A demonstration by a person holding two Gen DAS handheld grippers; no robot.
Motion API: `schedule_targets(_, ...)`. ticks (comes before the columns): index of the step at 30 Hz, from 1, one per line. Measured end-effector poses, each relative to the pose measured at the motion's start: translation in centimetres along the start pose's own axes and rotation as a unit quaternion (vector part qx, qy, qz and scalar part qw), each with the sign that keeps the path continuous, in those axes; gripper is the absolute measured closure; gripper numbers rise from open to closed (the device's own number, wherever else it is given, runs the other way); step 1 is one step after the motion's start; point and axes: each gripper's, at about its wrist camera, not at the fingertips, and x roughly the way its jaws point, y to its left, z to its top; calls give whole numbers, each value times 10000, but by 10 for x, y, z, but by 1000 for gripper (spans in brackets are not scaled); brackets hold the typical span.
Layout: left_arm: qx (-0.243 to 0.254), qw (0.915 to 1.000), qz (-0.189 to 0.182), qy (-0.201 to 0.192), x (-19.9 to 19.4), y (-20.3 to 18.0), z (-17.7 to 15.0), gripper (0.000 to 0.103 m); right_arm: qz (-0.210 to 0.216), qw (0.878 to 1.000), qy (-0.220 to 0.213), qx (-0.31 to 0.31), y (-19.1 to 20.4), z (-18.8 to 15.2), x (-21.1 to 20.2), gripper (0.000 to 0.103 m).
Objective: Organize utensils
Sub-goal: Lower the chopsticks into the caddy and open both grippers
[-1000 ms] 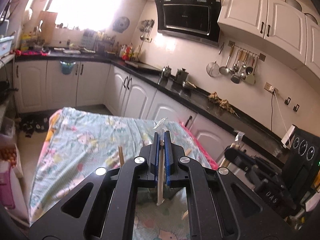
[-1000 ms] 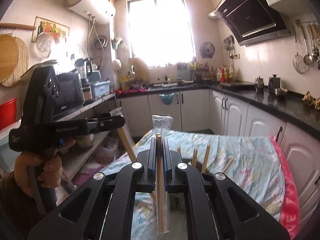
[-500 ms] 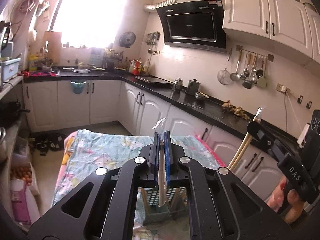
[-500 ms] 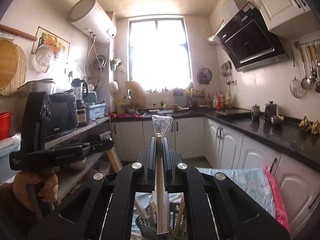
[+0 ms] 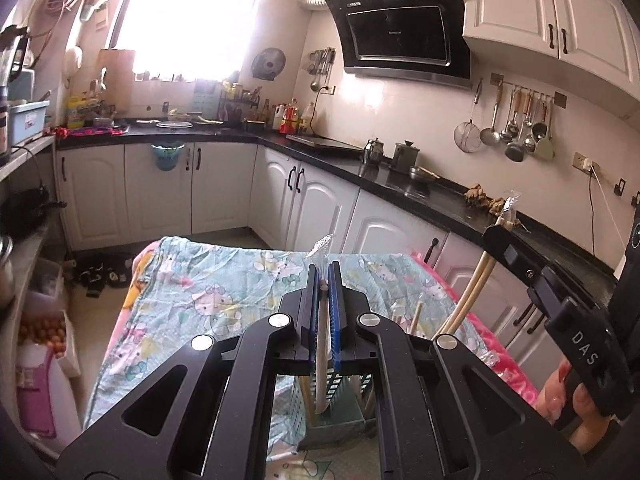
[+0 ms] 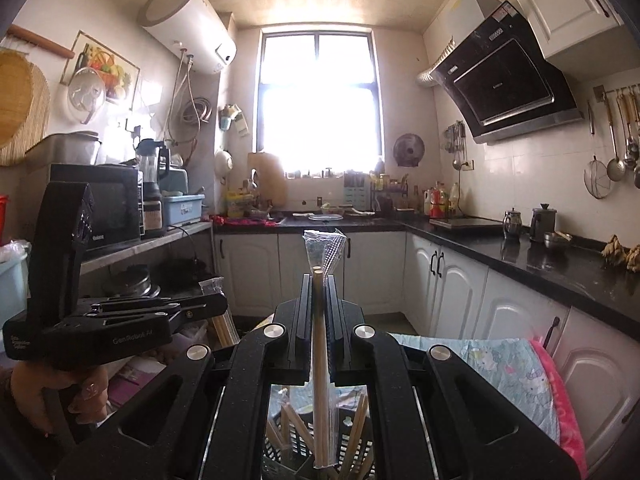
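Kitchen with a cloth-covered table (image 5: pixel 188 280); two hand-held grippers carry wrapped chopsticks above a slotted utensil basket (image 5: pixel 340 412).

The left gripper (image 5: pixel 324 280) pinches one wrapped pair of chopsticks (image 5: pixel 322 344) between its blue pads, the lower end hanging over the basket near the table's front edge. The right gripper (image 6: pixel 319 284) likewise clamps its own chopsticks (image 6: pixel 320 360), tips just above the basket (image 6: pixel 280 456). For a clean insertion, each pair should probably be kept upright, lowered into a free compartment, and released only once seated.
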Motion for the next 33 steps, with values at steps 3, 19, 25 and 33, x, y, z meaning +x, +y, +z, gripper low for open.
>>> schedule_targets(3,-12,10000,-8,38,7,2,-7,101,-40,10000,63,62,-4,-11,7,97)
schedule_targets(19,20,9994,-82,332,31,0,-32,101,-309,9977,567,200,-4,-51,39,97)
schedule_targets(25,-36,9990,-114,436,39,3,-38,101,-369,9965,713,221,-1,-58,44,97)
schedule_targets(33,-36,9982,-159,584,44,3,-40,86,-563,9940,895,290,-4,-62,48,82)
